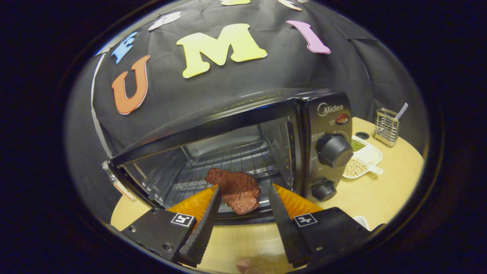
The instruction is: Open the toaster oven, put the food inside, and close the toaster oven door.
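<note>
We see the claw released, its two fingers spread apart and pointing at the front of the oven. The oven stands on the tabletop with its cavity exposed; the door is not identifiable from this view, so we cannot tell how it lies. The steak, a reddish-brown piece of food, sits at the front of the wire rack inside the cavity, at the opening's edge. It lies between the two fingertips, nearer the left one; whether that fingertip touches it we cannot tell, and a clear gap separates it from the right finger. On the oven's right-hand control panel we note two knobs, a larger upper knob and a smaller lower knob, with a small lamp above them. To the right of the oven, on the tabletop, stands a white divided dish holding green and pale beans in separate compartments. Beyond the dish stands a wire holder with a utensil handle projecting from it.
</note>
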A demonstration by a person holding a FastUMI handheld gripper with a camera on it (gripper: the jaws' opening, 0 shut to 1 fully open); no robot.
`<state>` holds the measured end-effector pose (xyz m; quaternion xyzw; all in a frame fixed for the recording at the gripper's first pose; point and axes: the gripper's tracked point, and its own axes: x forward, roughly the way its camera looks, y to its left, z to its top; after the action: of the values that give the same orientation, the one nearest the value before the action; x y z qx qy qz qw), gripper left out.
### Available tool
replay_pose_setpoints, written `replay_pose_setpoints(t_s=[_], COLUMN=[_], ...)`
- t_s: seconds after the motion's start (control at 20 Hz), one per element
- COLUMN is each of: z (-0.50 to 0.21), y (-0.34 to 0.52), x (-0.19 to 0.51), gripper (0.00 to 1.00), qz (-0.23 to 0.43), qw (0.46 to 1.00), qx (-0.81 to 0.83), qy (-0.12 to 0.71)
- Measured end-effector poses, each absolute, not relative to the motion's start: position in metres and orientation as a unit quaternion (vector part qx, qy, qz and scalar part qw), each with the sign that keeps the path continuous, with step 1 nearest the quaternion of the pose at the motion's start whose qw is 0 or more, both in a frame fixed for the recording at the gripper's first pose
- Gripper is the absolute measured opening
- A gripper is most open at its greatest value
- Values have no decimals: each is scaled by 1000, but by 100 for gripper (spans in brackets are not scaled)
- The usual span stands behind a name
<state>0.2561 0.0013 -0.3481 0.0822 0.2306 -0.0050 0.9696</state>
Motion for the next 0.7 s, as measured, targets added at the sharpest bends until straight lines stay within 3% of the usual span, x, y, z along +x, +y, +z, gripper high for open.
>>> replay_pose_setpoints(t_s=[0.45, 0.7], z=[-304, -330], y=[31, 38], x=[139, 85], gripper=[95, 98], qz=[32, 43], qw=[977, 973], qx=[-7, -50], qy=[209, 223])
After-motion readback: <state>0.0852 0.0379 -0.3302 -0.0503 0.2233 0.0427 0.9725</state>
